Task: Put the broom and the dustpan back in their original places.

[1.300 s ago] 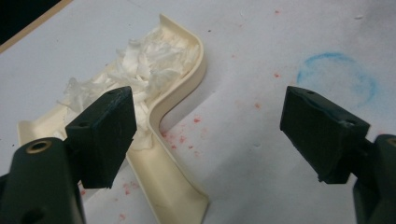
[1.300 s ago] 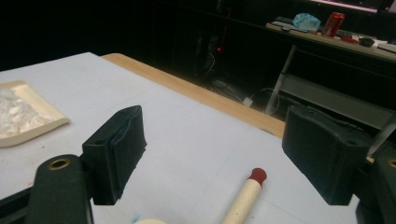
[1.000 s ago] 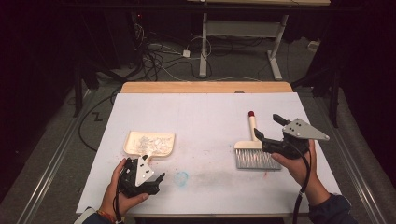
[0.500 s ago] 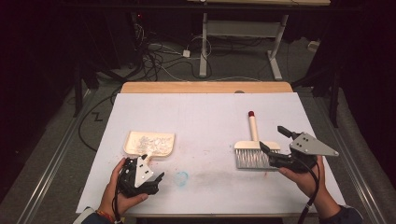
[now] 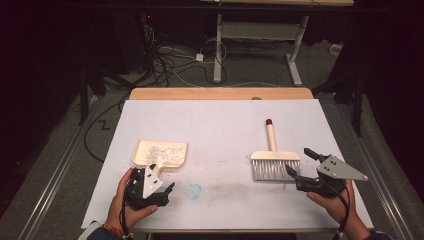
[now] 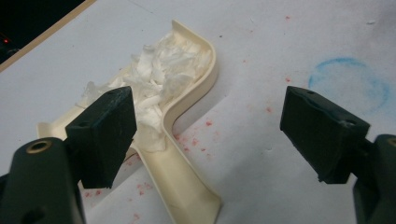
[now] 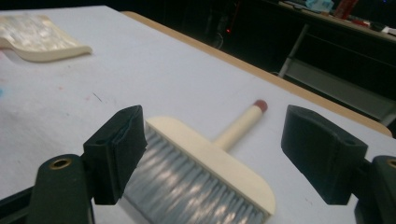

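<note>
A cream dustpan (image 5: 160,152) holding white shreds lies at the table's front left. My left gripper (image 5: 152,177) sits just behind its handle, open; in the left gripper view the dustpan's handle (image 6: 177,182) lies between the spread jaws of the gripper (image 6: 212,130), untouched. A cream brush (image 5: 274,160) with grey bristles and a red-tipped handle lies at the front right. My right gripper (image 5: 299,161) is open just right of the bristles. In the right gripper view the brush (image 7: 201,154) lies ahead of the open gripper (image 7: 229,149), and the dustpan (image 7: 37,39) shows far left.
White sheet (image 5: 220,125) covers the table, with a wooden strip (image 5: 220,93) at the far edge. A blue chalk ring (image 5: 194,190) and red specks mark the sheet near the front. Cables and desk legs (image 5: 218,50) occupy the dark floor beyond.
My right gripper has drawn back from the brush toward the near right edge, staying open. The brush, the dustpan and the left gripper have not moved.
</note>
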{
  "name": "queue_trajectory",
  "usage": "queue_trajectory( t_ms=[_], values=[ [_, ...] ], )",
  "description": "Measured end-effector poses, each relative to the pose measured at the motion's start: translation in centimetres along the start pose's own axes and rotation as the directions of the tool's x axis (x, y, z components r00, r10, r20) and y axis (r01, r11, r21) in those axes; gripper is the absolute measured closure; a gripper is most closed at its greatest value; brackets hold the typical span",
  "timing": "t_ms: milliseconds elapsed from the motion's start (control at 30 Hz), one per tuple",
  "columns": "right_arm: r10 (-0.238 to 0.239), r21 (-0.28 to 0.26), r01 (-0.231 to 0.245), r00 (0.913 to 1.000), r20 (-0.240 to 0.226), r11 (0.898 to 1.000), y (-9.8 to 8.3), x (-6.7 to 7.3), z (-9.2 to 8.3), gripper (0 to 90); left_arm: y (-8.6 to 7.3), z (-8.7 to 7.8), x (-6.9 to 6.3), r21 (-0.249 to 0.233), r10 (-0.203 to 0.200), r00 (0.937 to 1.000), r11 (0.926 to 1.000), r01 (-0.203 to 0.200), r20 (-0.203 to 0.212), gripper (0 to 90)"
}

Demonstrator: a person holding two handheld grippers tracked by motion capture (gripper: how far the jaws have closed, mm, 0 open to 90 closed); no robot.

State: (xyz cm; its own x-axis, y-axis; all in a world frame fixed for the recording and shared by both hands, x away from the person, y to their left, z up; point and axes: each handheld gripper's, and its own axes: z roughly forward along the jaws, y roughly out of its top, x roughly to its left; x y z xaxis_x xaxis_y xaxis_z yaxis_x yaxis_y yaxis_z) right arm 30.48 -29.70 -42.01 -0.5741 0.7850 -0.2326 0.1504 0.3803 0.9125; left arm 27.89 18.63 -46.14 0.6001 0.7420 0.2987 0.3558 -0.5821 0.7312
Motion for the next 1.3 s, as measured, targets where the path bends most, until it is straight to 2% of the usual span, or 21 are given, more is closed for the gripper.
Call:
queue_trajectory(
  t_ms=[67,200,300,400,433,533,667,800,967,1067,1300],
  values=[
    [-0.001,0.01,0.001,1.0,0.005,1.0,-0.7,0.0,-0.2,22.6,0.0,0.1,0.1,-0.007,0.004,1.0,1.0,-0.004,-0.007,17.6],
    [0.026,0.009,-0.026,0.9997,0.0,1.0,-2.1,0.2,-0.7,22.6,0.0,0.1,0.1,-0.017,0.004,1.0,0.9998,-0.004,-0.008,17.6],
    [0.023,0.015,-0.023,0.9997,0.007,1.0,-2.6,0.5,-0.7,22.7,0.0,0.0,0.0,-0.018,0.004,0.9999,0.9998,-0.004,-0.012,17.6],
    [0.014,0.021,-0.014,0.9999,-0.002,1.0,-2.6,0.6,-0.6,22.6,0.0,0.0,-0.1,-0.012,0.009,0.9999,0.9999,-0.01,-0.013,17.6],
    [0.014,0.021,-0.014,0.9999,-0.002,1.0,-2.6,0.6,-0.6,22.5,-0.1,0.0,-0.2,-0.005,-0.001,1.0,1.0,0.001,-0.008,17.6],
    [0.01,0.014,-0.01,0.9999,-0.01,1.0,-2.5,0.6,-0.6,22.6,0.0,0.2,-0.1,-0.006,0.01,0.9999,0.9999,-0.01,-0.009,17.6],
    [0.032,0.006,-0.031,0.9994,-0.012,0.999,-2.4,0.4,-0.5,22.6,0.0,0.2,0.0,-0.01,0.007,0.9999,0.9999,-0.008,-0.01,17.5],
    [0.009,0.001,-0.009,1.0,-0.003,1.0,-2.2,0.9,-0.9,22.6,-0.2,0.1,-0.4,0.004,0.018,0.9998,0.9998,-0.018,-0.002,17.6],
    [0.007,-0.008,-0.007,1.0,-0.006,1.0,-1.9,1.1,-1.1,22.6,-0.2,-0.1,-0.4,-0.001,0.024,0.9997,0.9997,-0.024,-0.003,17.6],
    [-0.017,-0.007,0.017,0.9998,0.001,1.0,-1.8,1.1,-1.1,22.7,-0.3,0.0,-0.3,0.002,0.015,0.9999,0.9999,-0.015,0.002,17.6],
    [-0.002,-0.012,0.002,1.0,0.007,1.0,-1.8,0.7,-1.2,22.7,-0.1,-0.1,-0.4,-0.002,0.02,0.9998,0.9998,-0.02,-0.006,17.6]
  ],
)
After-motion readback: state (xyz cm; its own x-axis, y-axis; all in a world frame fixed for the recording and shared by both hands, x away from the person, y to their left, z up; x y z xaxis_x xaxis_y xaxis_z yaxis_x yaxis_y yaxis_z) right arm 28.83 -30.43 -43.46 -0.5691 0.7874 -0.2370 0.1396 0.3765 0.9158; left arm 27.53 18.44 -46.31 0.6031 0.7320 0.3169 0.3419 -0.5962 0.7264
